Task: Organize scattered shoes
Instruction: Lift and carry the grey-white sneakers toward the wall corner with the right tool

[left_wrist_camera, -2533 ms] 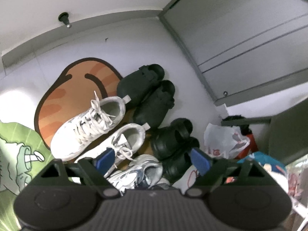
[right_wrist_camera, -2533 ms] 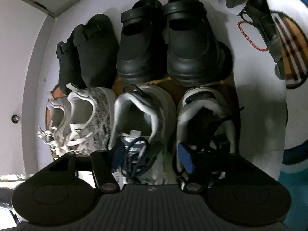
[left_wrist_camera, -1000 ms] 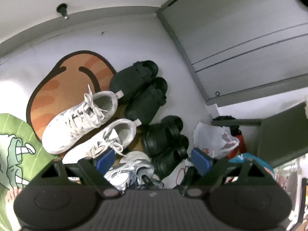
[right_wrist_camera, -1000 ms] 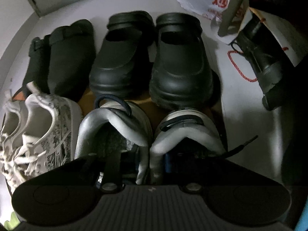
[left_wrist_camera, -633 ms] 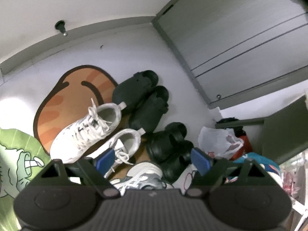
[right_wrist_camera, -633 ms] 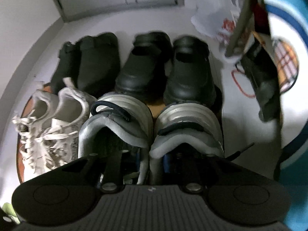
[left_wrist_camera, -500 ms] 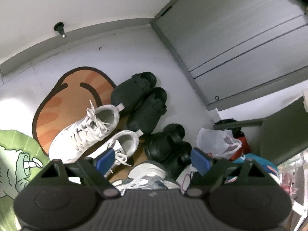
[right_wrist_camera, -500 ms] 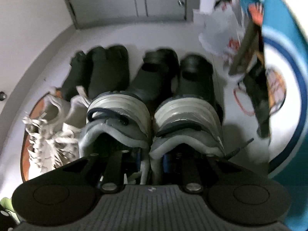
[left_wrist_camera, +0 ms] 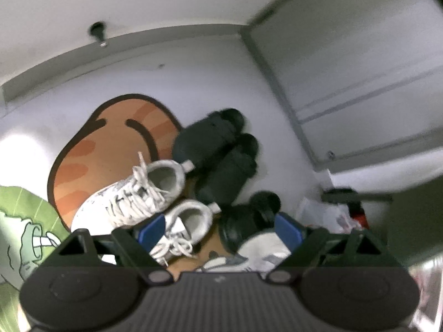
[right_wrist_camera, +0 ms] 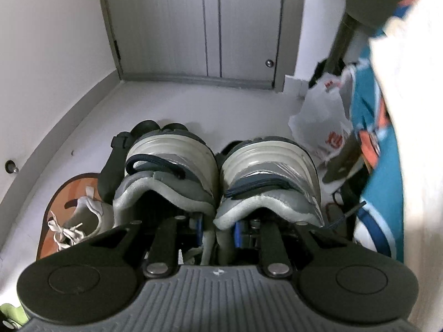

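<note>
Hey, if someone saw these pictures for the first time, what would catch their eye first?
Probably the pair of grey sneakers filling the middle of the right wrist view, pinched together at their inner collars by the right gripper. In the left wrist view, the orange floor mat stands out, with white sneakers and black clogs on and beside it.

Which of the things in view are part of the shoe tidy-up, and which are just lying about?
Part of the job:
grey sneakers, pinched together in the right tool
white sneakers
black clogs
black chunky shoes

Lying about:
orange mat
green mat
plastic bag
</note>
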`<state>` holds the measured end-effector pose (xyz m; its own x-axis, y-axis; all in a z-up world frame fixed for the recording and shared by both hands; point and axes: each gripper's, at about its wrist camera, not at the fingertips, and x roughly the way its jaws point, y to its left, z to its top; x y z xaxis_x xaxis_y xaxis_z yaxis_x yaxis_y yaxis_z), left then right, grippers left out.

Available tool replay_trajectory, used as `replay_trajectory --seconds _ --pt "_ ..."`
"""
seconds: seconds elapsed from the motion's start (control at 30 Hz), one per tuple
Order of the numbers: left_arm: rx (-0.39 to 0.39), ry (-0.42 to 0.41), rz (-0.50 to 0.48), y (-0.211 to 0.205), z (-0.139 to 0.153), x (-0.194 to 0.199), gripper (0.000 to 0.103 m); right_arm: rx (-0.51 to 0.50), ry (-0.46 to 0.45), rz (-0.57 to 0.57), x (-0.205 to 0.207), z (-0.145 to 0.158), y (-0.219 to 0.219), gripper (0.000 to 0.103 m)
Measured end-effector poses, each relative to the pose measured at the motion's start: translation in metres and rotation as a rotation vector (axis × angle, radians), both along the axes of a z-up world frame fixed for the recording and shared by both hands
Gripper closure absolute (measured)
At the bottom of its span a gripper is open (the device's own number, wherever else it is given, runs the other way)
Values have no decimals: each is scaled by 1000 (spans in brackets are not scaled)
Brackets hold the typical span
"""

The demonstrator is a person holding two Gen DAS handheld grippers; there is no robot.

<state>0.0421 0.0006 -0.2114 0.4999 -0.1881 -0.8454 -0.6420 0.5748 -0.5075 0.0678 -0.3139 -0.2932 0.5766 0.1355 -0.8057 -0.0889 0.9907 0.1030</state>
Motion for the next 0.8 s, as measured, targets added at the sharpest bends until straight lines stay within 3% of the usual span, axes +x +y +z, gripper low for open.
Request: replay_trajectory --seconds 0.1,0.43,0.5,0.63,0.73,0.8 --pt "-25 14 26 7 -12 14 16 -7 0 28 13 3 13 80" --pt "65 -40 21 37 -22 76 16 44 -35 108 57 9 54 80" --pt "95 -69 93 40 -20 84 16 53 -55 129 65 10 62 80" --pt "170 -150 126 51 -8 101 16 72 -118 160 95 13 80 80" --pt "175 -176 185 65 -9 101 16 83 -156 184 110 18 87 80" --pt "136 -167 220 76 -15 100 16 83 -186 211 122 23 94 80"
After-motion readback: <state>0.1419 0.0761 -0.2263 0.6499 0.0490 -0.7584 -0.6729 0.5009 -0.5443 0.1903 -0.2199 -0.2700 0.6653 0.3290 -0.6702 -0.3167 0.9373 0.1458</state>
